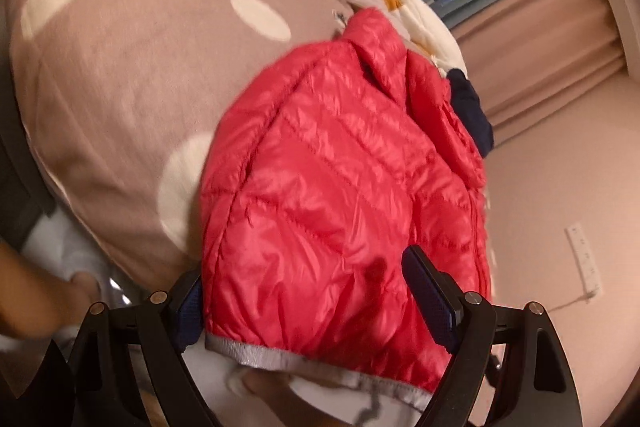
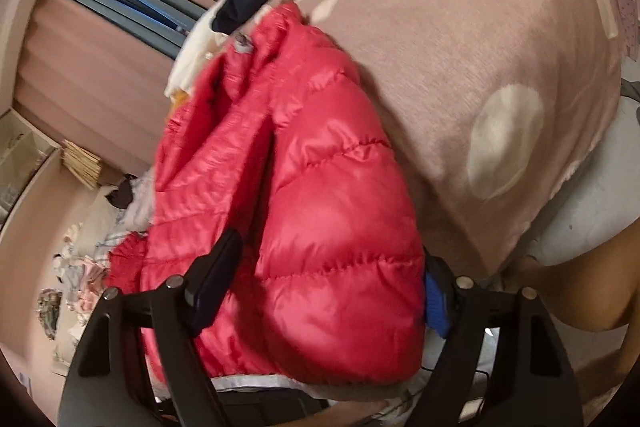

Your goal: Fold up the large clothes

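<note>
I see the red puffer jacket (image 1: 344, 179) lying on the spotted beige bed cover (image 1: 120, 87), its grey-trimmed hem towards me. My left gripper (image 1: 312, 291) is spread wide across the hem; my right gripper (image 2: 328, 279) likewise straddles a puffy sleeve, pads not visibly pressing.

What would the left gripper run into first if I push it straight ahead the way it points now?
The red puffer jacket. Its grey-trimmed hem already lies between the open fingers of the left gripper, so going on would press into its quilted body, with the spotted bedcover underneath. Depth is hard to judge.
</note>
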